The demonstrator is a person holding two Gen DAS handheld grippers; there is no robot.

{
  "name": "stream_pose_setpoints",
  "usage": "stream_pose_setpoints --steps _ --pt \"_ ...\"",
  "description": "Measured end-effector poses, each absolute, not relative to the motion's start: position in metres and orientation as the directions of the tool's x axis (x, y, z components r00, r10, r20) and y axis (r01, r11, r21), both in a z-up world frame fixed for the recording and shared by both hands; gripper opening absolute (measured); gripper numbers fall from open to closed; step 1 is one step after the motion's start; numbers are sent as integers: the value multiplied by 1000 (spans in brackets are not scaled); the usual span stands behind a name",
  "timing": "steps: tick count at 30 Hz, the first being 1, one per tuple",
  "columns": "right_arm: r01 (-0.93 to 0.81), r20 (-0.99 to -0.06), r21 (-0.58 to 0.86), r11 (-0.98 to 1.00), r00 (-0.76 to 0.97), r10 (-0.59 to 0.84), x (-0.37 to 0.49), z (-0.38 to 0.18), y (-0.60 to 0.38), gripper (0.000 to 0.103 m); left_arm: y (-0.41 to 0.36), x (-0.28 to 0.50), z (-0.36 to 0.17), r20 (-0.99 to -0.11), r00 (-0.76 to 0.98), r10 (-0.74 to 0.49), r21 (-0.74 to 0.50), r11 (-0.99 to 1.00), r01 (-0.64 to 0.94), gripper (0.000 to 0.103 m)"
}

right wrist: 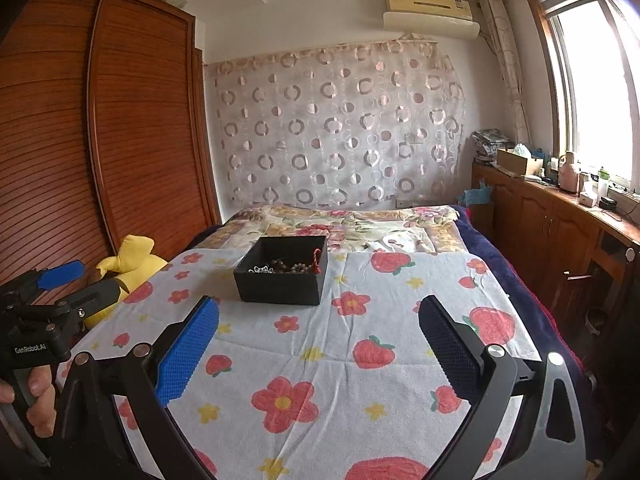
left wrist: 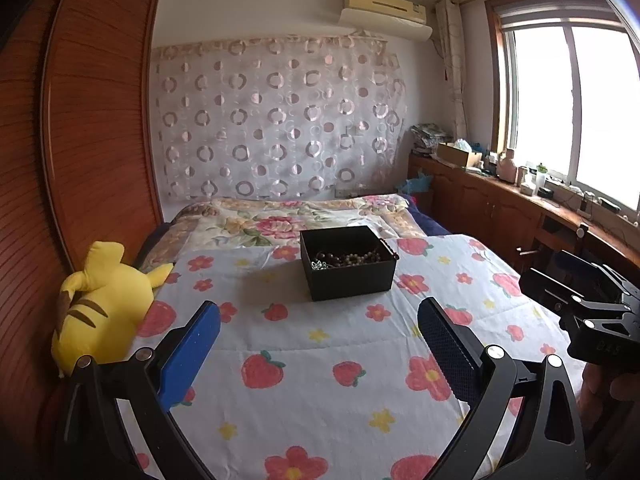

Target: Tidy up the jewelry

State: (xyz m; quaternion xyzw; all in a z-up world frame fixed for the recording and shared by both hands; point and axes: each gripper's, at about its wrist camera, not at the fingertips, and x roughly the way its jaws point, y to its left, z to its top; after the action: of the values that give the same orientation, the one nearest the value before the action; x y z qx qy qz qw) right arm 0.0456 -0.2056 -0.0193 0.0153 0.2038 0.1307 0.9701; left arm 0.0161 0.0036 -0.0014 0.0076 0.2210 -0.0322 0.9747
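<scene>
You're facing a bed (right wrist: 360, 360) w/ a strawberry-print sheet, floral quilt (right wrist: 344, 224) beyond. Louvred wood wardrobe (right wrist: 100, 140) on the left, circle-pattern curtain (right wrist: 340, 128) on the far wall, AC unit (right wrist: 430, 10) above. Bright window (left wrist: 572, 108) at right over a cluttered wood cabinet (right wrist: 560, 216).

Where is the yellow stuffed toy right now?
The yellow stuffed toy lies at the bed's left edge in both views, beside the wooden wardrobe, left of the black jewelry box on the strawberry blanket.
</scene>
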Motion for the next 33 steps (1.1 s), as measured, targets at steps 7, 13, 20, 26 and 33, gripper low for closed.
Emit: stream_pose_setpoints --steps 7,13,20,26,33 --pt "-248 -391 82 965 883 260 45 -19 -206 101 4 16 -1 -430 901 -56 4 998 64 95" --pt "-249 -385 87 965 885 263 45 -20 -205 101 5 16 -1 -429 901 -57 4 998 65 95" --pt "-247 -386 86 965 885 261 45 -20 -205 101 6 15 0 -426 903 -54 6 998 62 95" --pt "-248 -386 87 965 884 262 45 -20 -205 101 4 13 3 -421 905 -54 10 998 64 95" --pt "-247 -386 87 965 885 261 45 -21 -205 101 5 13 3 -419 907 -52 8 998 61 95"
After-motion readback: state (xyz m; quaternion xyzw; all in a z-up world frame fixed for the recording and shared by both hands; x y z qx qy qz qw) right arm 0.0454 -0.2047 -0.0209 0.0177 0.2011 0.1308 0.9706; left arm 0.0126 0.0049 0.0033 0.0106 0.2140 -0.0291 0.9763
